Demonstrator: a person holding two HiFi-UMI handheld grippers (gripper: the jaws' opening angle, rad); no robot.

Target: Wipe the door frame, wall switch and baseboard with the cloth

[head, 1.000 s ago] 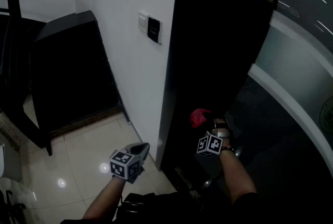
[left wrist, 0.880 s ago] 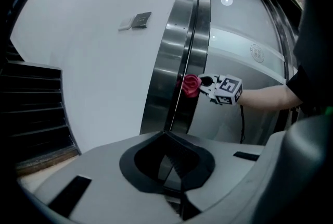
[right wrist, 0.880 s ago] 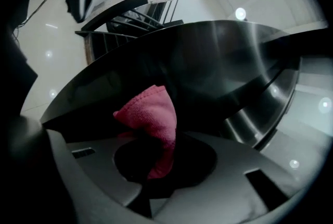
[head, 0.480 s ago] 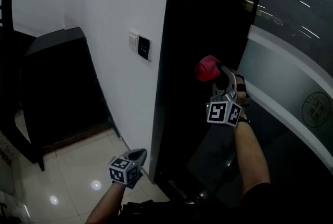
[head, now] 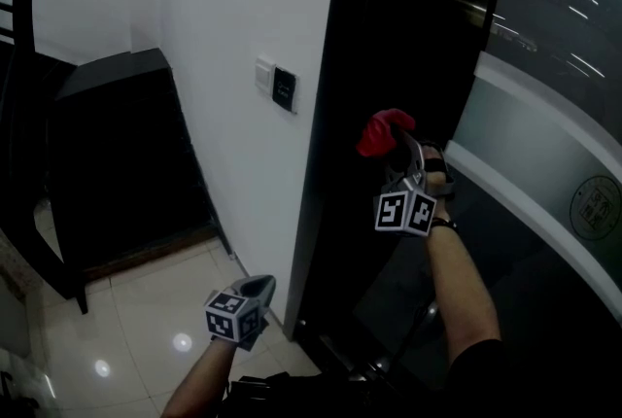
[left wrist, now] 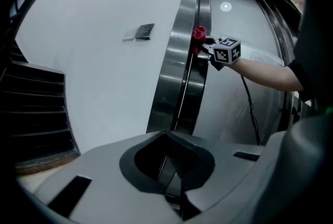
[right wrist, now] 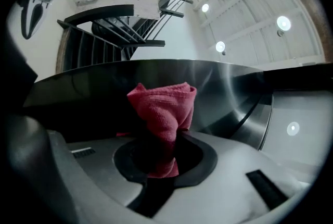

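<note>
My right gripper (head: 394,149) is shut on a bunched red cloth (head: 383,132), which presses against the dark metal door frame (head: 335,115) about waist high. In the right gripper view the red cloth (right wrist: 162,113) sticks up from between the jaws against the glossy frame (right wrist: 104,92). The wall switch (head: 279,84) sits on the white wall left of the frame. My left gripper (head: 260,288) hangs low near the foot of the frame, shut with nothing in it. From the left gripper view, the cloth (left wrist: 198,34) and switch (left wrist: 139,33) show far up.
A dark cabinet (head: 117,154) and a dark chair (head: 24,115) stand left on the glossy tiled floor (head: 136,329). A glass door panel with a pale band (head: 544,183) fills the right. A dark baseboard strip (head: 155,246) runs under the cabinet.
My right gripper rose with the red cloth from low on the door frame to waist height, then shifted slightly left. The left gripper stayed low.
</note>
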